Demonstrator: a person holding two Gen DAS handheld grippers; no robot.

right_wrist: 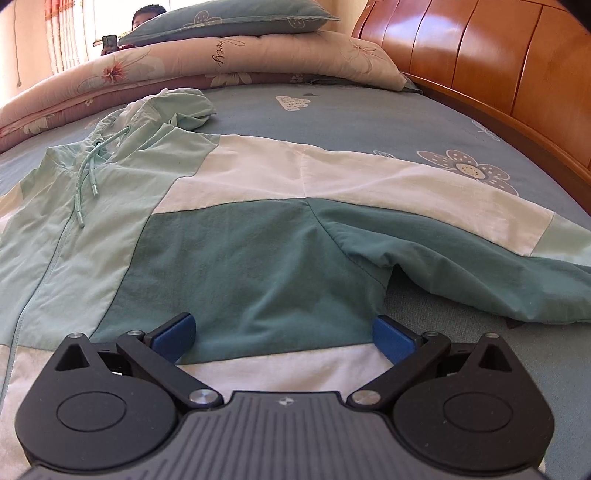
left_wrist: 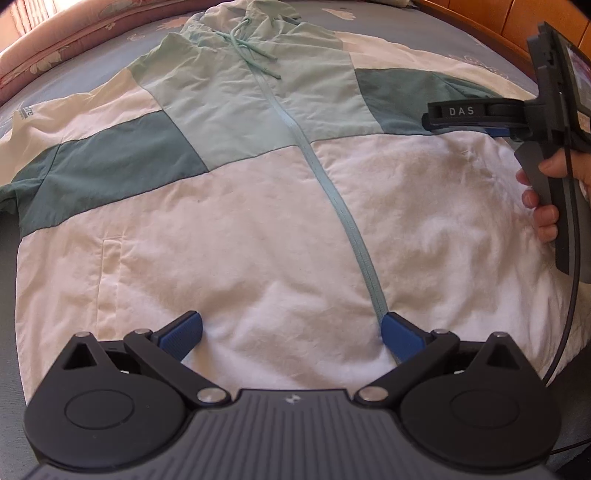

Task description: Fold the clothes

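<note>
Jacket [left_wrist: 236,206] lies spread face up on a bed [right_wrist: 369,118] with a blue-grey flowered sheet, its zip [left_wrist: 332,192] closed and running from the near hem up to the hood [right_wrist: 173,107] at the far end. Its body is white in the near part, pale mint across the chest, with darker green blocks towards each sleeve. A mint drawstring [right_wrist: 86,173] trails from the collar over the chest. In the right wrist view the sleeve [right_wrist: 461,240] on the right stretches out sideways over the sheet, white along its far edge and green along its near edge.

Left gripper [left_wrist: 291,334] sits low over the near hem, jaws wide apart, with white cloth between the blue pads [left_wrist: 183,334]; the right pad lies just beside the bottom of the zip. Whether the pads press on the cloth cannot be told.

Right gripper [right_wrist: 282,338] is seen from the side at the right edge of the left wrist view, held by a hand [left_wrist: 543,199], its fingers over the green block near the right armpit. In its own view the jaws stand wide apart, and green cloth lies between them.

Beyond the jacket, a rolled flowered quilt [right_wrist: 221,62] with a pillow [right_wrist: 221,18] on top lies along the far side, and a wooden headboard [right_wrist: 498,66] runs along the right
</note>
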